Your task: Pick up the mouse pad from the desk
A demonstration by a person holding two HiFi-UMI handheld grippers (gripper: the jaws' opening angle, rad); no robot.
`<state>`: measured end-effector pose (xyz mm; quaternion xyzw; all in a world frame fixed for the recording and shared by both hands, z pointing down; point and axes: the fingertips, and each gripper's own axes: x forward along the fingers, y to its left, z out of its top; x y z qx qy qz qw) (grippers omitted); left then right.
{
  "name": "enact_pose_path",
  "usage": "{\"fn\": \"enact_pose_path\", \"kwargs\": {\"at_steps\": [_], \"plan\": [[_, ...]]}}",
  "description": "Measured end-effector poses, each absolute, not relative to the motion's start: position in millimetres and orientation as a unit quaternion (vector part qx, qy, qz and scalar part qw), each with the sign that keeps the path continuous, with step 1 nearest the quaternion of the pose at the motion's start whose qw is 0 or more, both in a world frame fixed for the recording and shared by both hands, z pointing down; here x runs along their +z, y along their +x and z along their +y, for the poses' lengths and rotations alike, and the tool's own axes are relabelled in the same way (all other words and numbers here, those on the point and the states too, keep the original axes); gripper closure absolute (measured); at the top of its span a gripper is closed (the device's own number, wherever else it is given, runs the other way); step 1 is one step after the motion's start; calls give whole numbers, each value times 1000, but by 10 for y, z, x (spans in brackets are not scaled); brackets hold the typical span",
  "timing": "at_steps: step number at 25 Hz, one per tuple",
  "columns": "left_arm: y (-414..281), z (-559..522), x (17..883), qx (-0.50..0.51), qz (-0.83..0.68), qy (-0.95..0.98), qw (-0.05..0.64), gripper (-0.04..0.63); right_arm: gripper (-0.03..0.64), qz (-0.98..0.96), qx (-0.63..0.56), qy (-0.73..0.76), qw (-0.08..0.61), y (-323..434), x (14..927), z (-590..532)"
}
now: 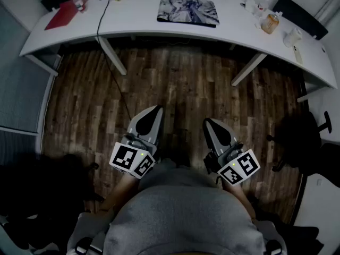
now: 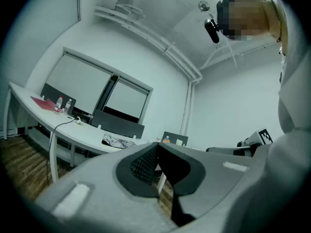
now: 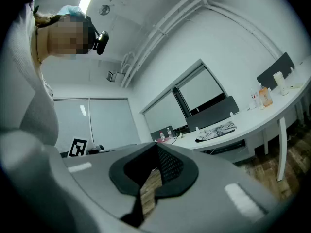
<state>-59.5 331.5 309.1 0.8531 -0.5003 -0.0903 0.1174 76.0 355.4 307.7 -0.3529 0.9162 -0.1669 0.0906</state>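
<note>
Spanning the room from the person to the desk, one wood floor [image 1: 175,84] is seen, and its middle strip lies bare. One long white curved desk [image 1: 133,20] is set across the far side. Two slanted legs [image 1: 114,57] are counted beneath its near edge, and the bay between them is open. One dark chair [image 1: 305,137] stands at the right, well apart from that bay.

One mouse pad [image 1: 188,10], grey and patterned, is laid flat near the middle of the desk's length. Its near edge is set slightly back from the desk's near edge. Bare desk top is shown on both sides of the pad, more of it on the left. Nothing rests on the pad.

Two grippers are held low, close to the person's body, well apart from the desk. The left gripper [image 1: 158,109] is clenched: its jaws are pressed together with nothing between them, as the left gripper view confirms. The right gripper [image 1: 207,122] is likewise clenched and empty. Both are pointed level toward the desk, side by side, with a gap of floor between them.

One red folder [image 1: 62,15] lies at the desk's left end. One black cable [image 1: 100,31] is run across the desk, over the near edge and down to the floor, left of the pad. One orange bottle [image 1: 270,23] and one white cup [image 1: 292,36] are placed toward the right end, apart from the pad.
</note>
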Motion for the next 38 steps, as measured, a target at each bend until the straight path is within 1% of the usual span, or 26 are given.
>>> {"fn": "enact_pose_path", "kwargs": {"at_steps": [13, 19, 38], "plan": [[-613, 3275, 3049, -99, -494, 856, 118, 597, 615, 911, -160, -368, 91, 778, 3072, 3548], [-649, 3256, 3078, -95, -489, 859, 120, 597, 615, 929, -135, -337, 70, 607, 3092, 3609], [-956, 3239, 3236, -78, -459, 876, 127, 597, 615, 889, -181, -402, 125, 430, 3264, 3548]]}}
